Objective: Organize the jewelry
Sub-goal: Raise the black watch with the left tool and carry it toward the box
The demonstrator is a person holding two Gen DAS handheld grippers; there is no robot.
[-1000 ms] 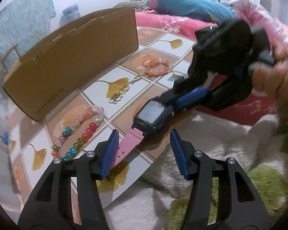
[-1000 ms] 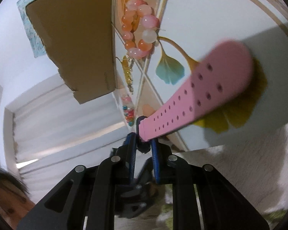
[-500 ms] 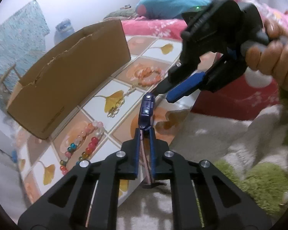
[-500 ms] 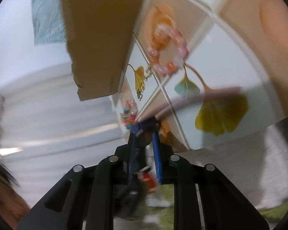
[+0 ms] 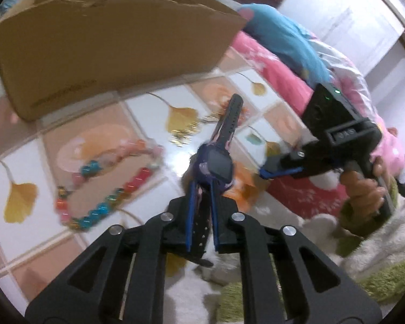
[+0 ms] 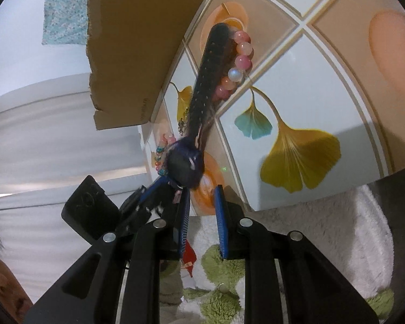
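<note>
A watch (image 5: 216, 164) with a dark blue body and a pink strap stands off the tiled surface. My left gripper (image 5: 201, 186) is shut on its lower strap, and its jaws are opening slightly with the strap still between them. The free strap (image 5: 233, 113) points away toward the cardboard box (image 5: 108, 40). My right gripper (image 6: 202, 191) sits just beside the watch body (image 6: 185, 167), its fingers a narrow gap apart with nothing between them. From the left wrist view it (image 5: 272, 171) hovers to the right of the watch, held by a hand (image 5: 364, 189).
On the ginkgo-patterned tiled top (image 5: 148, 151) lie a multicoloured bead bracelet (image 5: 102, 189), a gold chain (image 5: 186, 132) and a pink-orange bead bracelet (image 6: 240, 64). A bed with a pink blanket (image 5: 278, 75) is behind. A green-and-white fluffy rug (image 6: 337, 243) lies below the edge.
My left gripper has shut on the watch strap, lifted the watch and rolled with it. My right gripper has let go of the strap and drawn back to the right.
</note>
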